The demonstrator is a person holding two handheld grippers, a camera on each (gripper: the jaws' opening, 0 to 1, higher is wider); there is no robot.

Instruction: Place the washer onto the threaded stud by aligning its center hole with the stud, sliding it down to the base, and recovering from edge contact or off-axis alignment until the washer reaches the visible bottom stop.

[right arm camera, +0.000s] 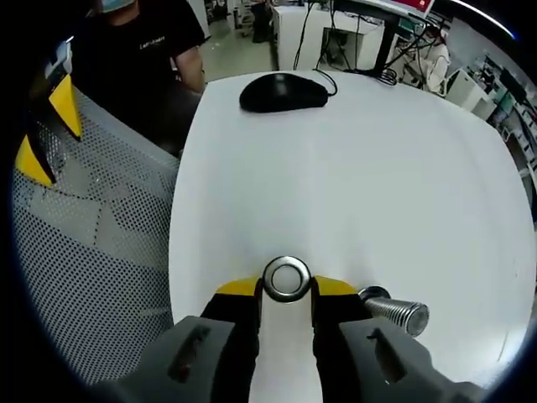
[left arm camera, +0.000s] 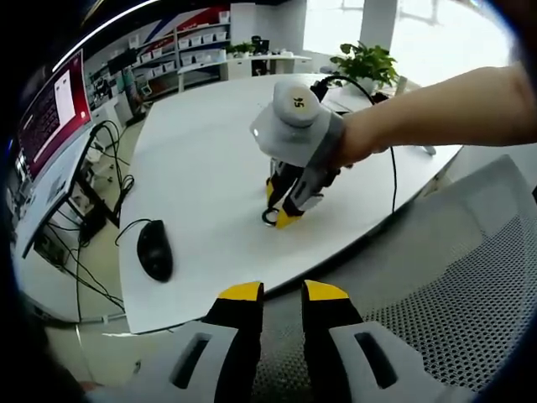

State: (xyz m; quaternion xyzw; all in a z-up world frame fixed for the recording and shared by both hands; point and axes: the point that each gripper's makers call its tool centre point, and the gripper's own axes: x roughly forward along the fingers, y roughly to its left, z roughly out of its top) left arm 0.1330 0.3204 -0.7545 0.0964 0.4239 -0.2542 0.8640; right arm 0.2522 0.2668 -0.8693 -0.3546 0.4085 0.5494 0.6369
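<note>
In the left gripper view, the left gripper (left arm camera: 282,291) hangs off the white table (left arm camera: 201,168) with jaws slightly apart, holding nothing; ahead, the right gripper (left arm camera: 281,217) touches down. In the right gripper view, its jaws clamp the washer (right arm camera: 287,280), the threaded stud (right arm camera: 394,312) lying just right

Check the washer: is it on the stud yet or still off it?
Off. The washer sits between the right gripper tips, with the threaded stud lying tipped on the table beside it.
</note>
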